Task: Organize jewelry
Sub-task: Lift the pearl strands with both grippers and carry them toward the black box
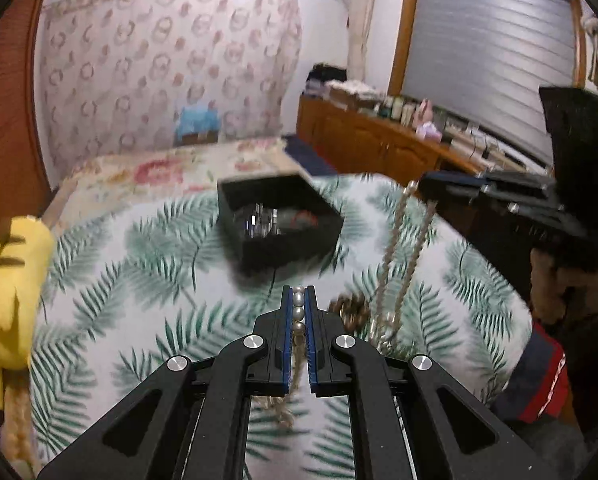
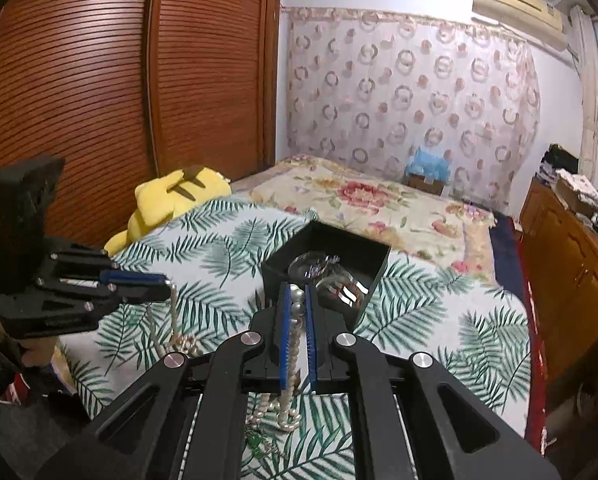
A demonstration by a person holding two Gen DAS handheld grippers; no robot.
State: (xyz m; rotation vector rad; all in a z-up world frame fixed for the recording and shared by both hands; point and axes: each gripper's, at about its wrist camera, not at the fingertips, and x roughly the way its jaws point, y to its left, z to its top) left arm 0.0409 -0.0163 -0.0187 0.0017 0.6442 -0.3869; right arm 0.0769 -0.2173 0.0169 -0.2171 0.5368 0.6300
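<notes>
We see both tongs clamped on pearl strands: left gripper (image 1: 298, 312) pinches pearls between its blue pads, rest of the pearl necklace (image 1: 403, 264) hangs down to a heap on the leaf-print cloth (image 1: 139, 280). Right gripper (image 2: 298, 312) also grips pearls, strand drooping beneath. Open black box (image 2: 373, 258) with shiny pieces inside sits just beyond, on the cloth. Yellow plush (image 2: 171, 200) at the far edge.

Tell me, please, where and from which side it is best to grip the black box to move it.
Grip one upright side wall of the black box at its top rim, coming from above with one jaw inside and one outside. The box is open on top, its walls are thin and straight, and clear bags fill the middle, so the rim is probably the freest part. Both grippers now hold the pearl necklace.
</notes>
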